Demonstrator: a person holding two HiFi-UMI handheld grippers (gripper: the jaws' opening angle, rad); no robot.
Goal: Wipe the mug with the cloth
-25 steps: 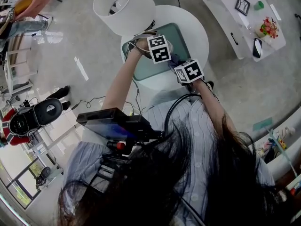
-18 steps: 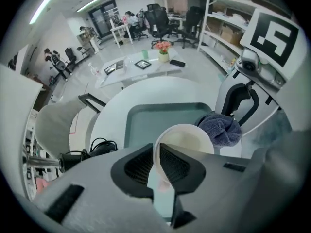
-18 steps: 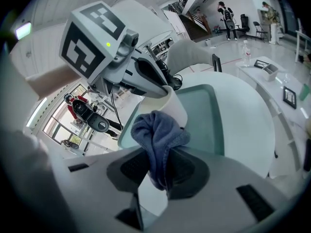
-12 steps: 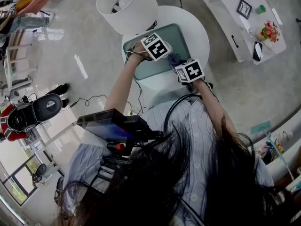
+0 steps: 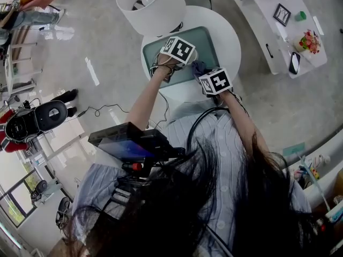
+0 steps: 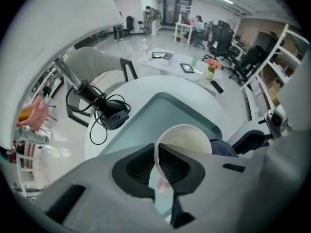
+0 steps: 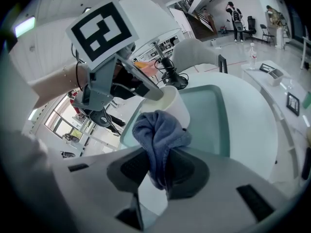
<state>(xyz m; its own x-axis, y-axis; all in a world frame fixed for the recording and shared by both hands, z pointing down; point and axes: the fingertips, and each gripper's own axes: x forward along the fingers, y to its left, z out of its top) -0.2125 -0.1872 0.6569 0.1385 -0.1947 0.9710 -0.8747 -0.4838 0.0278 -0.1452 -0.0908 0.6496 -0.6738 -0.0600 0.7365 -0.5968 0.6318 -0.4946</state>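
Here, two hand-held grippers: left hand-held gripper [image 6: 158, 171] clamped on the rim of one white mug [image 6: 187, 139], held over the teal tray [image 5: 206, 42]; right hand-held gripper [image 7: 160, 174] pinching one blue cloth [image 7: 158, 132], close by the mug's side; both forearms stretched forward over the round worktop [image 5: 228, 33].

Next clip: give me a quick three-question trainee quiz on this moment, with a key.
1. True or false: the left gripper has its fingers shut on the wall of the mug.
2. Multiple choice: what does the right gripper hold? A) a sponge B) a blue cloth C) nothing
3. Short answer: what stands on the round table beside the tray?
Key: 1 true; 2 B; 3 a lamp.
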